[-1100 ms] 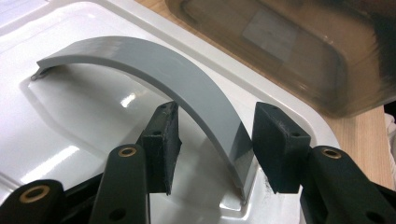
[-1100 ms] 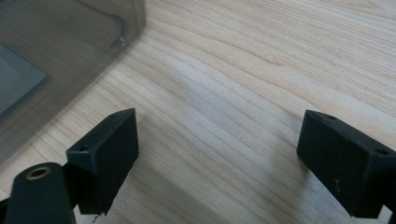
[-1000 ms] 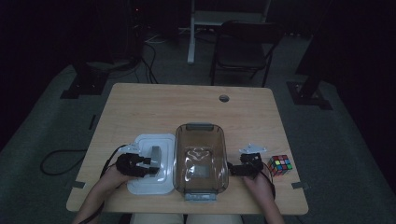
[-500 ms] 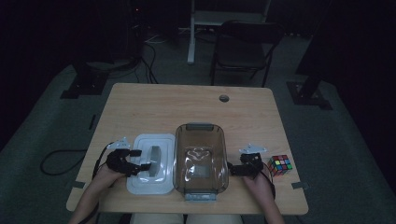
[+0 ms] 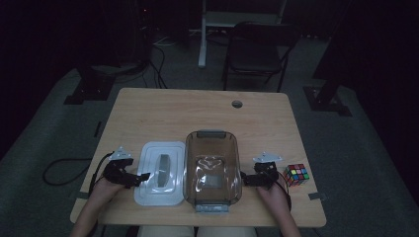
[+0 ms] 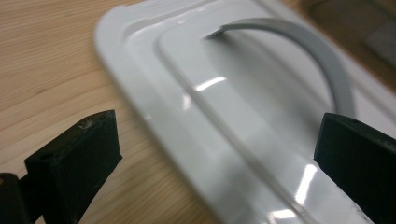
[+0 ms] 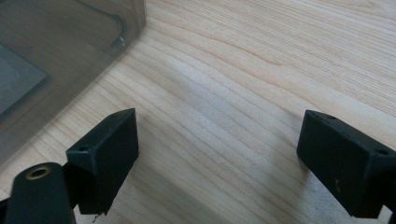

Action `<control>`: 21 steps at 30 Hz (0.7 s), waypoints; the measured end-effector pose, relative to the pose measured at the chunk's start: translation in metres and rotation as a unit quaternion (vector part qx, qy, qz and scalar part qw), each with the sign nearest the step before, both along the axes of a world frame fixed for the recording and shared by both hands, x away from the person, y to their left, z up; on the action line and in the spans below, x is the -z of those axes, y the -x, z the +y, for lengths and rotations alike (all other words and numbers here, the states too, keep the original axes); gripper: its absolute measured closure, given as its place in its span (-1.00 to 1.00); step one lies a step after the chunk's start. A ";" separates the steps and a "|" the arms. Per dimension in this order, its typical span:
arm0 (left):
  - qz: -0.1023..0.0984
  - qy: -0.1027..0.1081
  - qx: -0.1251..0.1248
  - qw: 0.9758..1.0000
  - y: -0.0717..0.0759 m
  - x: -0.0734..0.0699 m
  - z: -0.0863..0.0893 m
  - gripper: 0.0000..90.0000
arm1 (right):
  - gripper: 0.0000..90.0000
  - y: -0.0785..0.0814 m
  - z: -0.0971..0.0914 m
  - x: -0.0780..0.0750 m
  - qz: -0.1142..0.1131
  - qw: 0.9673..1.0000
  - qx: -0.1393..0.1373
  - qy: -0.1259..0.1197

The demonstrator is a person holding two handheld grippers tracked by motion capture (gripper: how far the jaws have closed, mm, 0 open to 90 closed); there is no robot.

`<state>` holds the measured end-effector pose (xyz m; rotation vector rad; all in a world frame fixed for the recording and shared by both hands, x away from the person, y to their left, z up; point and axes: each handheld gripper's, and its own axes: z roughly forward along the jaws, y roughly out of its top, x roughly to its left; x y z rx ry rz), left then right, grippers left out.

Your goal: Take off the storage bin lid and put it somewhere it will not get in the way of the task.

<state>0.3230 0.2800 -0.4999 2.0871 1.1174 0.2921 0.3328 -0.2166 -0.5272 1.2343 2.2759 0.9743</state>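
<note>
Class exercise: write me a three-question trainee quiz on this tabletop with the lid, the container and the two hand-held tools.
1. True or false: the white lid sits on the clear container.
2. Which tool is nearest the puzzle cube: left or right?
3. Are the left tool's jaws open or shut?

Key:
1. False; it lies flat on the table beside the container.
2. The right tool.
3. Open, having just been opening, astride the lid's edge without pressing it.

Black claws (image 5: 143,176), grey three-cornered plates, trailing cables.
</note>
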 end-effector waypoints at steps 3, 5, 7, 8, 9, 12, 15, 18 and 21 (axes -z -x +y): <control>-0.008 -0.002 -0.029 1.000 0.003 0.000 0.005 -0.97 | -0.72 0.000 0.000 0.000 0.000 1.000 0.000 0.000; -0.015 -0.005 -0.052 0.999 0.005 0.000 0.008 -0.97 | -0.72 0.000 0.000 0.000 0.000 1.000 0.000 0.000; -0.019 -0.015 -0.069 0.997 0.007 0.000 0.011 -0.97 | -0.72 0.000 0.000 0.000 0.000 1.000 0.000 0.000; -0.021 -0.018 -0.074 0.997 0.008 0.001 0.013 -0.98 | -0.72 0.000 0.000 0.000 0.000 1.000 0.000 0.000; -0.017 -0.021 -0.082 0.996 0.008 0.002 0.015 -0.98 | -0.72 0.000 0.000 0.000 0.000 1.000 0.000 0.000; -0.012 -0.038 -0.108 0.993 0.009 0.007 0.020 -0.98 | -0.72 0.000 0.000 0.000 0.000 1.000 0.000 0.000; -0.008 -0.042 -0.125 0.991 0.010 0.012 0.024 -0.98 | -0.72 0.000 0.000 0.000 0.000 1.000 0.000 0.000; -0.007 -0.043 -0.136 0.990 0.011 0.015 0.028 -0.97 | -0.72 0.000 0.000 0.000 0.000 1.000 0.000 0.000; -0.003 -0.047 -0.158 0.986 0.011 0.018 0.034 -0.97 | -0.72 0.000 0.000 0.000 0.000 1.000 0.000 0.000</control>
